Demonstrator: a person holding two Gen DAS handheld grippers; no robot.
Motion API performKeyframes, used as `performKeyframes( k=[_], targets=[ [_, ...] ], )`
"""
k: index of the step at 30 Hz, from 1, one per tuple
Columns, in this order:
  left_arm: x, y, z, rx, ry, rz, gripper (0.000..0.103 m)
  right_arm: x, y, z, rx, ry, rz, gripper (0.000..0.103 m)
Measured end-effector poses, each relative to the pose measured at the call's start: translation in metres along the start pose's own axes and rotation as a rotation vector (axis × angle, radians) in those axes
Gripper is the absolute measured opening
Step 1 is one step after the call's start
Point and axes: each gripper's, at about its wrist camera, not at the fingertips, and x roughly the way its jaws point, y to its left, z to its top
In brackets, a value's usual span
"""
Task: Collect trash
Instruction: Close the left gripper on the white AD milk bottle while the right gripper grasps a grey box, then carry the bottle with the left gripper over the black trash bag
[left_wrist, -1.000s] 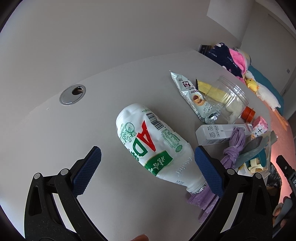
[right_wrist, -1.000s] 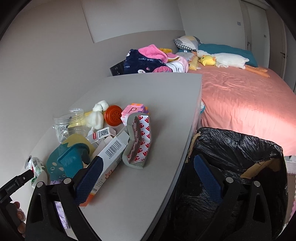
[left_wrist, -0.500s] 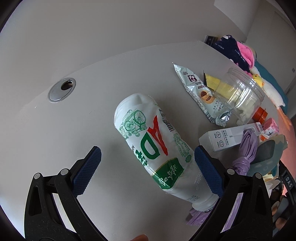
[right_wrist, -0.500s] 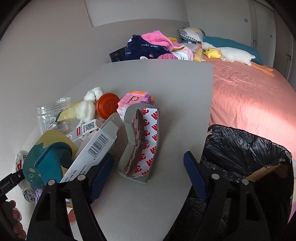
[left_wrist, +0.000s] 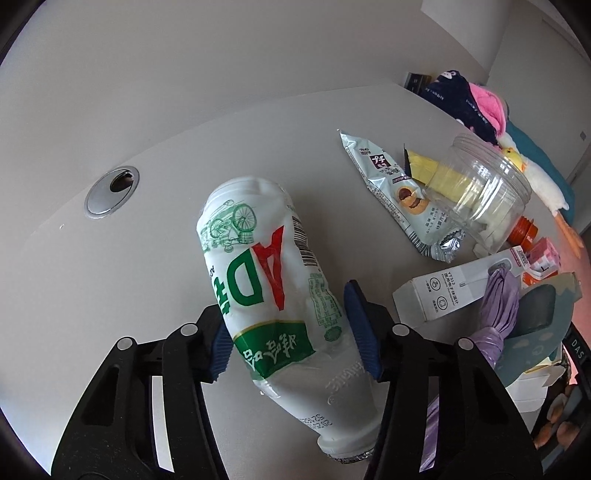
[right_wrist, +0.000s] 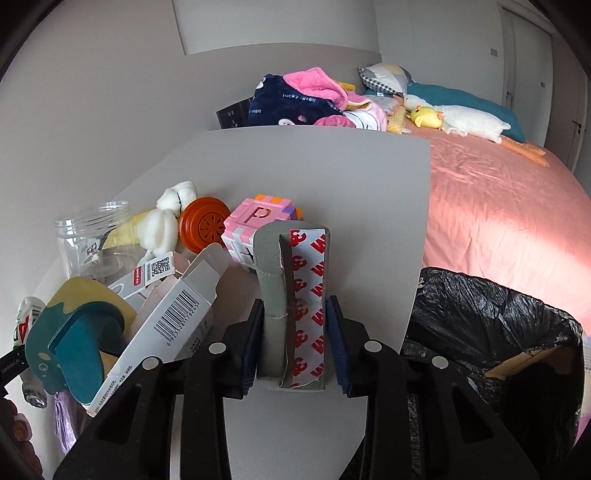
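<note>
In the left wrist view my left gripper (left_wrist: 291, 328) is shut on a crushed white plastic bottle (left_wrist: 273, 280) with green and red lettering, its neck toward the camera. In the right wrist view my right gripper (right_wrist: 293, 332) is shut on a folded grey foam strip with red-and-white tape backing (right_wrist: 295, 291), standing on the grey table (right_wrist: 332, 177). A trash bin lined with a black bag (right_wrist: 491, 332) stands open just right of the table's edge. The bottle also shows at the far left of the right wrist view (right_wrist: 26, 321).
On the table lie a silver snack wrapper (left_wrist: 399, 195), a clear jar (left_wrist: 484, 184), a white carton (left_wrist: 461, 288), a purple bag (left_wrist: 495, 317), an open barcode box (right_wrist: 173, 317), a teal cardboard piece (right_wrist: 77, 343), an orange lid (right_wrist: 203, 225), a pink cube (right_wrist: 258, 229). A bed (right_wrist: 498, 206) lies beyond.
Both grippers have closed: the left onto the white bottle, the right onto the foam tape strip after moving left over the table, away from the bin.
</note>
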Motion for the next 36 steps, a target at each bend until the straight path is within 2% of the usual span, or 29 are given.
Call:
performKeyframes(
  k=[6, 14, 21, 27, 36],
  targets=[
    [-0.004, 0.001, -0.003, -0.001, -0.002, -0.055, 0.042, -0.014, -0.004, 0.0, 0.02, -0.027, 0.022, 0.035],
    [-0.028, -0.003, -0.009, 0.015, -0.062, -0.047, 0.03, -0.039, -0.006, -0.003, 0.021, -0.055, 0.034, 0.035],
    [-0.046, -0.012, -0.015, 0.047, -0.103, -0.068, 0.029, -0.063, -0.008, -0.008, 0.013, -0.088, 0.036, 0.035],
    [-0.083, -0.025, -0.021, 0.081, -0.175, -0.107, 0.029, -0.089, -0.014, -0.01, 0.017, -0.128, 0.034, 0.035],
    [-0.107, -0.06, -0.034, 0.136, -0.204, -0.163, 0.029, -0.122, -0.031, -0.016, 0.028, -0.172, 0.021, 0.035]
  ],
)
